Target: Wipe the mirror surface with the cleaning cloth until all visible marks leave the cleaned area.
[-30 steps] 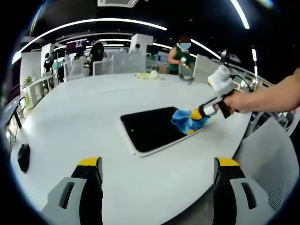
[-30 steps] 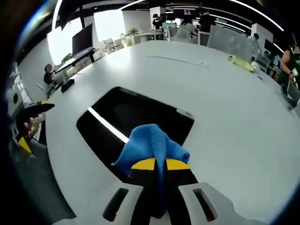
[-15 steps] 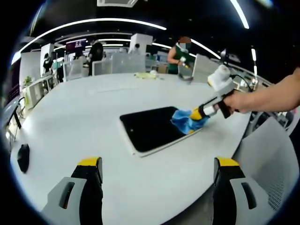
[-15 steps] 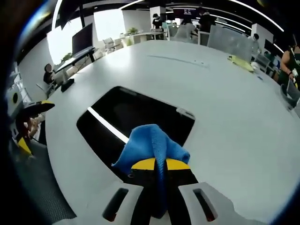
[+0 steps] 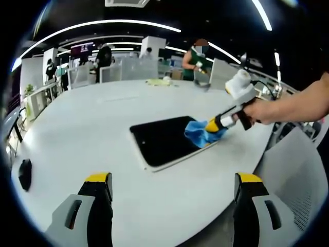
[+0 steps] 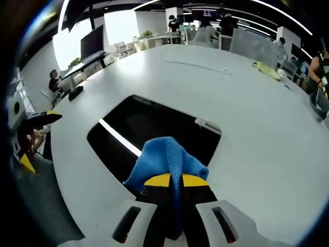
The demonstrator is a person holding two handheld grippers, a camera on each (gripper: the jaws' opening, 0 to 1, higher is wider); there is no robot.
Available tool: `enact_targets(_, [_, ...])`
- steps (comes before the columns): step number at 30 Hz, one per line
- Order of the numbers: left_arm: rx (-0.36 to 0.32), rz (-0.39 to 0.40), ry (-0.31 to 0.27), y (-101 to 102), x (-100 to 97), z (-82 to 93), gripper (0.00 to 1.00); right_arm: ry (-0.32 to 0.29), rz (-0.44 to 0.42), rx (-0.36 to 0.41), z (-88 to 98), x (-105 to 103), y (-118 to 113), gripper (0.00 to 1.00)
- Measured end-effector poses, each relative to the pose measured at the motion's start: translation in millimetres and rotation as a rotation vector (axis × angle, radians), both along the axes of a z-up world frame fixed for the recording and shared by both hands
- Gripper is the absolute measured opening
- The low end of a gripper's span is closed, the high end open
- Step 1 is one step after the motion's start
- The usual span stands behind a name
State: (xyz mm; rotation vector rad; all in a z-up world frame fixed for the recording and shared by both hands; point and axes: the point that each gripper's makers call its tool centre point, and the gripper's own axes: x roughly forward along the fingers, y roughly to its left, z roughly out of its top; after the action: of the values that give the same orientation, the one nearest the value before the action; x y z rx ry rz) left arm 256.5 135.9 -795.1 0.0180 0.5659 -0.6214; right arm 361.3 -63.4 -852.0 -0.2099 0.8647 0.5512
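Right tool [image 5: 212,125] clamped on blue cloth [image 6: 163,160], pressing it on right near edge of dark mirror [image 5: 162,140]. Mirror flat on white bench [image 5: 87,128]. Left tool [image 5: 172,181] spread apart, holding nothing, near bench edge.

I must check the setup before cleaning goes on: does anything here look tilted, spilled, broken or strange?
Nothing stands out. The mirror lies flat on the white table, the blue cloth sits clamped in the right gripper at the mirror's edge, and no spill or crack is visible.
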Motion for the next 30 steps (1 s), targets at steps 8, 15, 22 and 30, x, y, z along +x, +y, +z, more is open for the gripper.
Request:
enact_targets(8, [-0.001, 0.002, 0.0, 0.3, 0.3, 0.0, 0.99, -0.002, 0.005, 0.003, 0.0, -0.1, 5.9, 0.01])
enact_targets(15, [-0.003, 0.008, -0.002, 1.0, 0.8, 0.5, 0.99, -0.001, 0.012, 0.008, -0.1, -0.1, 13.1, 0.01])
enact_targets(22, [-0.003, 0.008, -0.003, 0.9, 0.9, 0.2, 0.99, -0.001, 0.018, 0.017, -0.4, 0.1, 22.9, 0.01])
enact_targets(30, [-0.001, 0.006, -0.001, 0.7, 0.6, -0.2, 0.99, -0.002, 0.024, 0.028, 0.1, -0.1, 31.9, 0.01])
